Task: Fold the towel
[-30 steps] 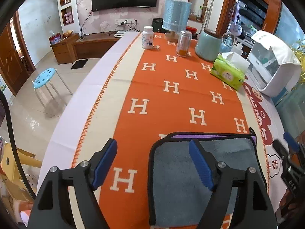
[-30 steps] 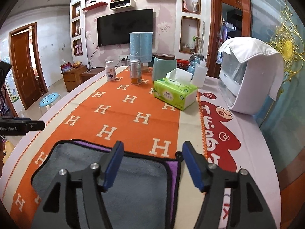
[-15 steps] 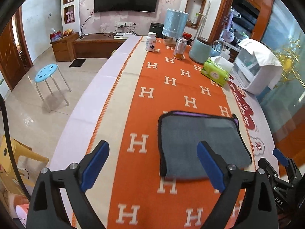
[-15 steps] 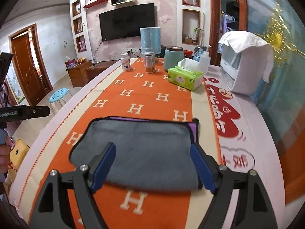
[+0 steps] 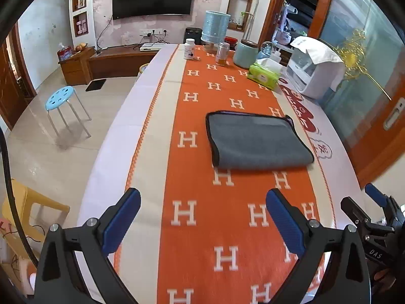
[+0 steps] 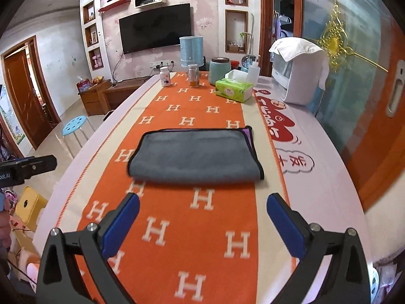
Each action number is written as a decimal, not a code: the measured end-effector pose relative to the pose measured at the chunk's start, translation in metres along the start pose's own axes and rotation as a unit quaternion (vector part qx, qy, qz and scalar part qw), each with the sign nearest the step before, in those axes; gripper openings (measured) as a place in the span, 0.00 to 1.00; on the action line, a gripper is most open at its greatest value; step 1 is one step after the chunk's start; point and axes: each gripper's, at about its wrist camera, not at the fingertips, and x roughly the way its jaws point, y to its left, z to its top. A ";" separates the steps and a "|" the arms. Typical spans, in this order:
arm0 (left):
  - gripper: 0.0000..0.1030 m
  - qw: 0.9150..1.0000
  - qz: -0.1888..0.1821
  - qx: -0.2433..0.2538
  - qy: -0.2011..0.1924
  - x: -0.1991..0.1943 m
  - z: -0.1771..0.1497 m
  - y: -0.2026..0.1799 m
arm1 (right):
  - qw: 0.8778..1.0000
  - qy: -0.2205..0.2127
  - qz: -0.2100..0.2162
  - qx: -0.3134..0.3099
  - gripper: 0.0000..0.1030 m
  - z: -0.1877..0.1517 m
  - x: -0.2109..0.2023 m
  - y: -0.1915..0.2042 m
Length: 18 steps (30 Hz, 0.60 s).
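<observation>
Towel [image 5: 258,140] lies folded on the orange runner [image 5: 202,228] of the worktop [image 5: 108,157], grey face up, with a sliver of purple lining showing along its far edge and at its right-hand corner. In the left wrist view it sits toward 1 o'clock, well apart from the left tool [image 5: 202,221]; in the right wrist view it sits near 12 o'clock, ahead of the right tool [image 6: 202,219].

A second ago both tools were low over the cloth, their blue pads straddling its near corners. Now both have drawn back and risen, and a stretch of bare runner lies between them and the towel's near fold. Each tool is spread wide with nothing between its pads, and the cloth keeps its shape unaided.

That retreat reads as a release after a completed fold. The edges look roughly aligned, the black binding running together along the left side. Whether another fold is meant cannot be told from the task; if one is, the short ends are the likely places to pinch next.

Bottles, a jar and a green tissue pack [image 6: 234,90] stand at the far end, well clear of the towel.
</observation>
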 end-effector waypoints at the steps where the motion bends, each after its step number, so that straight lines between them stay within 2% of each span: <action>1: 0.96 1.000 -0.002 0.000 0.003 -0.004 -0.004 -0.002 | 1.000 0.002 -0.003 -0.006 0.98 -0.004 -0.008 0.004; 5: 0.96 1.000 -0.016 -0.003 0.014 -0.022 -0.018 -0.008 | 1.000 0.007 -0.016 -0.022 0.98 -0.015 -0.035 0.010; 14: 0.96 1.000 -0.001 0.014 -0.003 -0.063 -0.035 -0.042 | 0.999 0.020 -0.024 0.024 0.99 -0.030 -0.079 -0.013; 17: 0.96 1.000 -0.001 0.002 0.000 -0.073 -0.036 -0.052 | 0.998 0.025 -0.050 0.029 0.99 -0.028 -0.092 -0.020; 18: 0.96 1.000 -0.001 0.001 -0.001 -0.077 -0.037 -0.055 | 0.998 0.026 -0.047 0.032 0.99 -0.028 -0.099 -0.024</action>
